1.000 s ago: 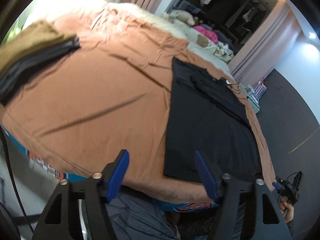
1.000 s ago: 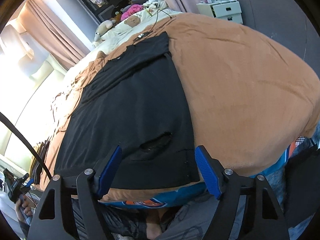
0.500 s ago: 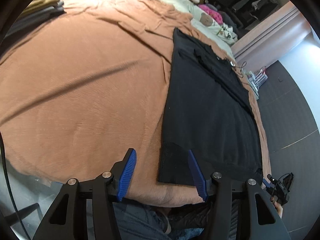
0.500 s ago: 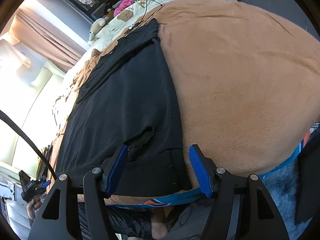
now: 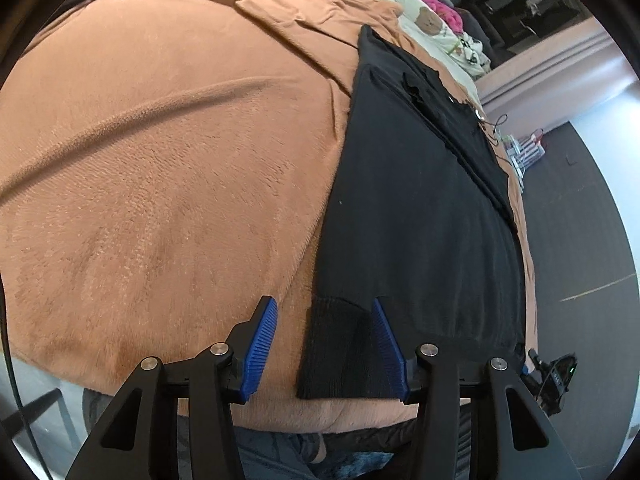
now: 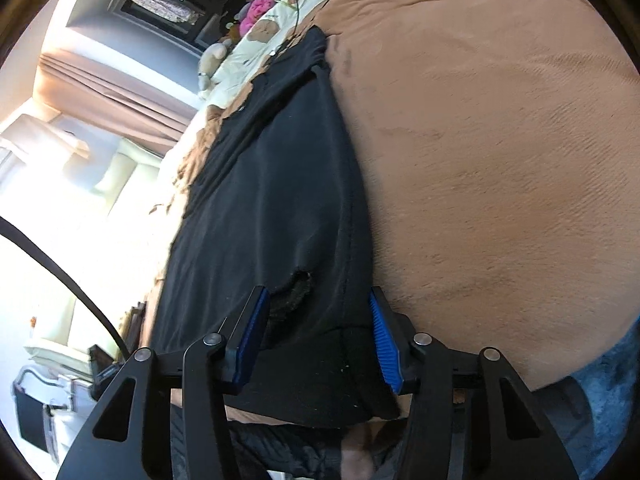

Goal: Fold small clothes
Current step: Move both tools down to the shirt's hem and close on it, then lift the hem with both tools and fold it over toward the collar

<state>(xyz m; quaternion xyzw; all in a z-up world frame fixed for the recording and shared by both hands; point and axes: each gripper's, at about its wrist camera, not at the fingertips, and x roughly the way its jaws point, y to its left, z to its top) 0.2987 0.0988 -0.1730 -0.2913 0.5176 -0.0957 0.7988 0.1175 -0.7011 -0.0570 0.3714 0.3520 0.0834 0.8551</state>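
Note:
A black garment lies flat lengthwise on the brown blanket, its ribbed hem at the near bed edge. My left gripper is open, its blue pads straddling the hem's left corner, low over the cloth. In the right wrist view the same garment shows a small torn hole near the hem. My right gripper is open, its pads astride the hem's right corner, just above it.
Pillows and soft toys lie at the far end of the bed. A dark floor is on the right, curtains and a bright window on the left. The bed edge is right below both grippers.
Both grippers have moved forward and down toward the garment's near hem, each now straddling a hem corner. The jaws stay open, slightly narrower than before.

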